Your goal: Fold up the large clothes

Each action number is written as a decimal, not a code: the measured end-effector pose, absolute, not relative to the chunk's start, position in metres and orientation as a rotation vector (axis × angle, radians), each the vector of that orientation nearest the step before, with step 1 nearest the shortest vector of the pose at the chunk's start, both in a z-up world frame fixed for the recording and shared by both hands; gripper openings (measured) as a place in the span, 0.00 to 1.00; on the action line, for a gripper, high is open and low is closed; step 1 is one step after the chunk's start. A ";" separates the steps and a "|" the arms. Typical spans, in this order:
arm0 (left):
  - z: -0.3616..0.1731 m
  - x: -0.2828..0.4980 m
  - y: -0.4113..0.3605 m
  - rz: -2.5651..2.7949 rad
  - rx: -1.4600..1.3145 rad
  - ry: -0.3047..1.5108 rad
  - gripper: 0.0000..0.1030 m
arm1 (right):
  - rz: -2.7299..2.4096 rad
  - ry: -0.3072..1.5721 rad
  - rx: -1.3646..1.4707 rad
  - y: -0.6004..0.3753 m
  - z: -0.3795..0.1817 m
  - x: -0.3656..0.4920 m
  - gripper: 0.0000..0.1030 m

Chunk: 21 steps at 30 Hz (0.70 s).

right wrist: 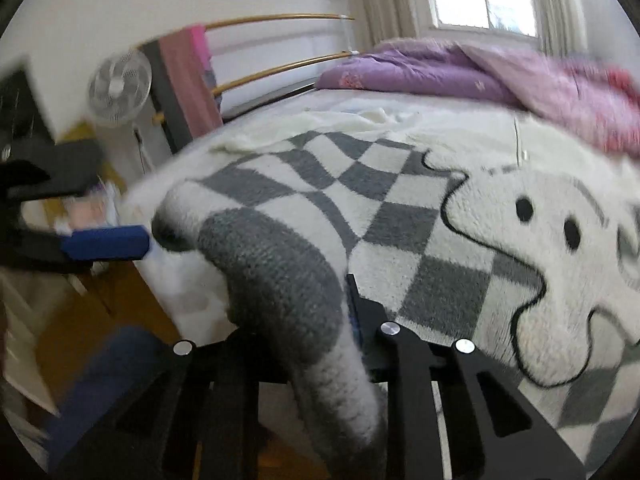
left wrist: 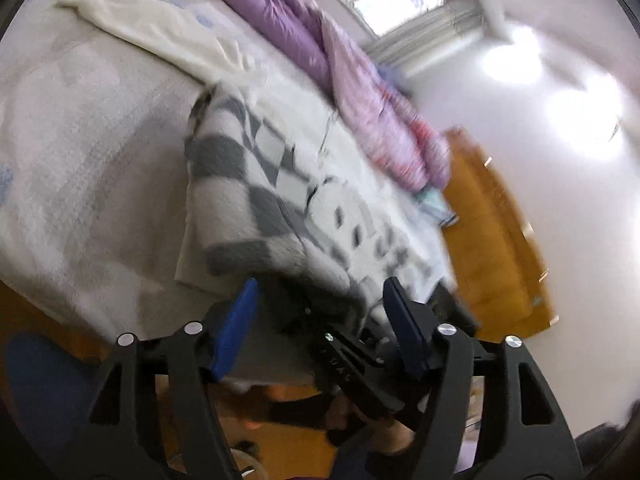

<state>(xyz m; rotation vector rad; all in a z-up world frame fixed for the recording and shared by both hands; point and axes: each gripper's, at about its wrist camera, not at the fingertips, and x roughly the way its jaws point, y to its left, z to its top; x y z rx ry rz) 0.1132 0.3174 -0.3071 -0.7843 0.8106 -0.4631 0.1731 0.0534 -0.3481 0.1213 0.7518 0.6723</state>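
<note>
A fluffy grey-and-white checked sweater with a ghost-like figure lies spread on the bed. In the right wrist view its near grey-and-white edge bunches up and runs down between the jaws of my right gripper, which is shut on it; the left finger is hidden by the fabric. My left gripper stands open just off the bed's edge, its blue pads wide apart with no cloth pressed between them. It also shows at the left of the right wrist view as the left gripper, beside the sweater's corner.
A purple quilt is heaped along the far side of the bed, with a cream garment beyond the sweater. A white fan and a rail with pink cloth stand at the bed's end. Wooden floor surrounds the bed.
</note>
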 end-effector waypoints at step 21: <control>-0.313 0.236 0.209 -0.365 -0.650 0.849 0.68 | 0.611 0.698 0.753 -0.095 -0.289 0.156 0.14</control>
